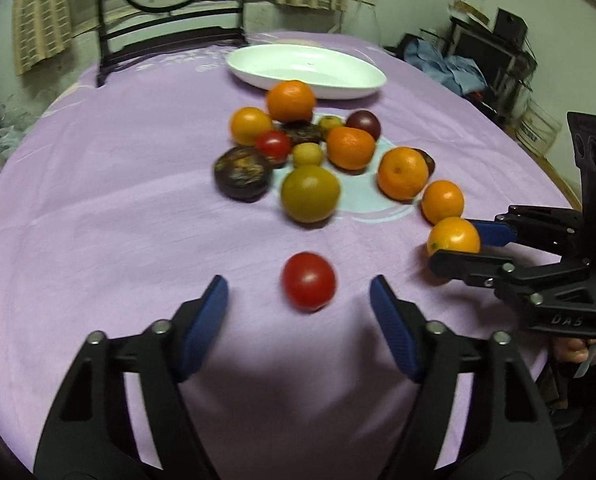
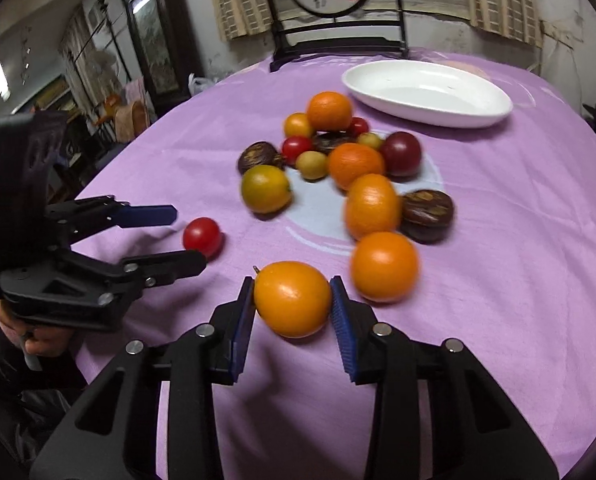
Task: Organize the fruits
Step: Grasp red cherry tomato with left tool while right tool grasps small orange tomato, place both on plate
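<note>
Purple cloth covers the table (image 1: 78, 240), and in the left wrist view the left tongs (image 1: 299, 292) stand spread wide with a red tomato (image 1: 309, 281) resting on the cloth between the two blue pads, touching neither. The fruit heap sits toward the table's middle, and the white dish (image 1: 306, 66) waits empty near the far edge. At the right edge of this view the right tongs (image 1: 454, 242) pinch a yellow-orange fruit (image 1: 453, 237). To take the tomato well, the left tongs probably need to come forward until the pads flank its widest part, then close gently, since it looks soft and round enough to roll.

In the right wrist view the right tongs (image 2: 293, 300) are pinching the yellow-orange fruit (image 2: 293, 299), both blue pads pressed on its sides, low over the near edge. An orange (image 2: 384, 266) lies just beside it. A straight lift looks wise, to avoid nudging that neighbour, then a carry over the heap to the dish (image 2: 428, 92).
</note>
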